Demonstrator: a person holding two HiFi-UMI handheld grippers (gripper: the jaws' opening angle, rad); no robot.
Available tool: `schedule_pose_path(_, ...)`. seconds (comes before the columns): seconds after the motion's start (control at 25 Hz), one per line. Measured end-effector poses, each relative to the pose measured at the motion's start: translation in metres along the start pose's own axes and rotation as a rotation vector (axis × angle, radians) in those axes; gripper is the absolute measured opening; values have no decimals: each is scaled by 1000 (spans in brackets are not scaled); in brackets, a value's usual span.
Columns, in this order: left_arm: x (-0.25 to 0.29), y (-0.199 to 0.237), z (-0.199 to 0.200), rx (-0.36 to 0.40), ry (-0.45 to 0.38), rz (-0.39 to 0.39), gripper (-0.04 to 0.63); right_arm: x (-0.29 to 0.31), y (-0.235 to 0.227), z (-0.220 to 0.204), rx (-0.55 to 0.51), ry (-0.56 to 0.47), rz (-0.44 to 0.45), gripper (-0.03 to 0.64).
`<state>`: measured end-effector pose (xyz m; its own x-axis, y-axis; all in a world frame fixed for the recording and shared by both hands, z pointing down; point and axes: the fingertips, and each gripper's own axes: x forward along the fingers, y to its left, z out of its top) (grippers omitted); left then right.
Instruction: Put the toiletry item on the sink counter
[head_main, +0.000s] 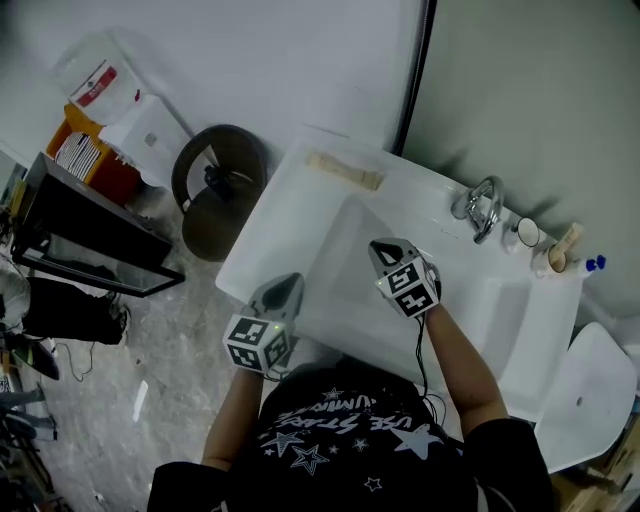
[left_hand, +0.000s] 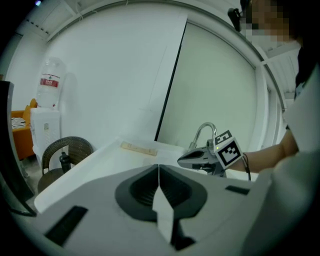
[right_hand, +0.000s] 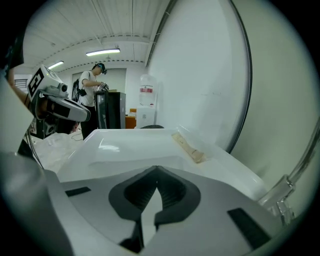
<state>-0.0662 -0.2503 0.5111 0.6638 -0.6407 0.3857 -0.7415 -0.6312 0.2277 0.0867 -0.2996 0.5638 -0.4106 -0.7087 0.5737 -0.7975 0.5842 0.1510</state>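
Left gripper (head_main: 291, 285) and right gripper (head_main: 381, 248) hung at the sink (head_main: 345, 285), jaws together, empty. A beige pack (head_main: 345, 170) lay on the counter (head_main: 285, 205).

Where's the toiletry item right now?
In the head view, the toiletry item lies flat on the far left corner of the sink counter, well to the left of the faucet.
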Motion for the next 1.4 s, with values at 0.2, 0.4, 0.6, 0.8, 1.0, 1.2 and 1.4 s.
schedule_pose_path(0.2,-12,8,-5,-25,-12,24,20,4,9,5,38,-4,12,14)
schedule_pose_path(0.4,-37,9,-17,-48,-25,35,20,2,31,8,48,0,27,14)
schedule_pose_path(0.6,-72,13,-29,-62,-49,66,20,-6,54,15,47,-7,10,14)
schedule_pose_path(0.8,-111,11,-35,-68,-82,89,20,-21,83,24,43,-16,-1,14)
schedule_pose_path(1.0,-139,0,-38,-62,-118,91,19,-42,102,32,36,-46,-27,14)
schedule_pose_path(1.2,-164,-17,-46,-53,-141,83,20,-69,119,28,50,-65,-52,14)
schedule_pose_path(1.4,-193,-38,-64,-61,-141,75,20,-101,144,12,69,-63,-61,14)
